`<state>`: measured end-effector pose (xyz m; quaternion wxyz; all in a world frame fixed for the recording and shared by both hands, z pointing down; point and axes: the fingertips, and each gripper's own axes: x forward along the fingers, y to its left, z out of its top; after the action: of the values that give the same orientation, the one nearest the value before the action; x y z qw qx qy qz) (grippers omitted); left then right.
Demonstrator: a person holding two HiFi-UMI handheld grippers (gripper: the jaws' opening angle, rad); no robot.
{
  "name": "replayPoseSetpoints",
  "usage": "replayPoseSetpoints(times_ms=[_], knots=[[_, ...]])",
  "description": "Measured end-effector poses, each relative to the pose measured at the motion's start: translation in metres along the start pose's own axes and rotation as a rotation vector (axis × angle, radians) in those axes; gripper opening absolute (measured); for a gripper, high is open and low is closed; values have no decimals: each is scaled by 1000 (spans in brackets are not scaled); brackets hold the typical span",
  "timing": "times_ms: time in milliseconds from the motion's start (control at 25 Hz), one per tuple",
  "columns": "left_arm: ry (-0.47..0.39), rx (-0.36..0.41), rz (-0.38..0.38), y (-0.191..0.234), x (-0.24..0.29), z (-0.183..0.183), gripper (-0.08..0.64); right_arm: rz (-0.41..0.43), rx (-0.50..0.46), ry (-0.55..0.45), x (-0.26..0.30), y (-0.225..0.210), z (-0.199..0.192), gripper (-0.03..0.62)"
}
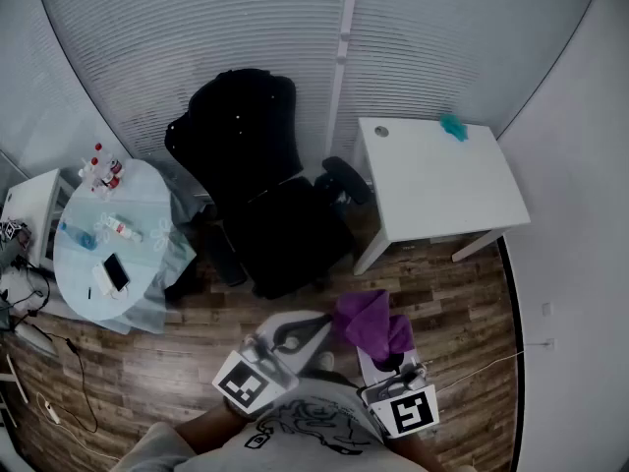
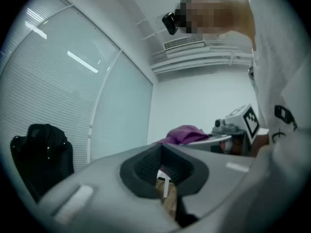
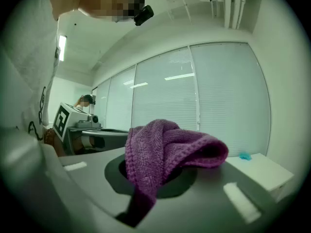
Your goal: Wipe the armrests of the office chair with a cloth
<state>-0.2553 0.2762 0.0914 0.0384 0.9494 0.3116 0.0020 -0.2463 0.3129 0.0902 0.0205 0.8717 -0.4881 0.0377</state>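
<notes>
Right gripper (image 3: 155,171) is clamped on a bunched purple cloth (image 3: 165,149), held well short of the office chair (image 1: 260,195); left gripper (image 2: 163,171) is closed on nothing. My worry: only a corner looks pinched, so dragging along an armrest (image 1: 346,178) could tug it free, or swivel the chair.

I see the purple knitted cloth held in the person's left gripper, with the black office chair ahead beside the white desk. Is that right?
Not quite. The purple knitted cloth is clamped between the fingers of the right gripper, not the left, as the right gripper view shows. The left gripper holds nothing. The black office chair does stand ahead beside the white desk.
</notes>
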Motion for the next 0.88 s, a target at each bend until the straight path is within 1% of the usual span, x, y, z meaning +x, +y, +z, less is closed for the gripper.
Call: replayPoseSetpoints(times_ms=[480, 680, 880], knots=[[-14, 16, 0, -19, 30, 5, 2, -10, 2, -20, -23, -27, 1, 28], [9, -7, 14, -26, 42, -3, 2, 16, 35, -31, -33, -38, 1, 28], [10, -7, 31, -31, 59, -10, 2, 30, 33, -25, -44, -55, -3, 28]])
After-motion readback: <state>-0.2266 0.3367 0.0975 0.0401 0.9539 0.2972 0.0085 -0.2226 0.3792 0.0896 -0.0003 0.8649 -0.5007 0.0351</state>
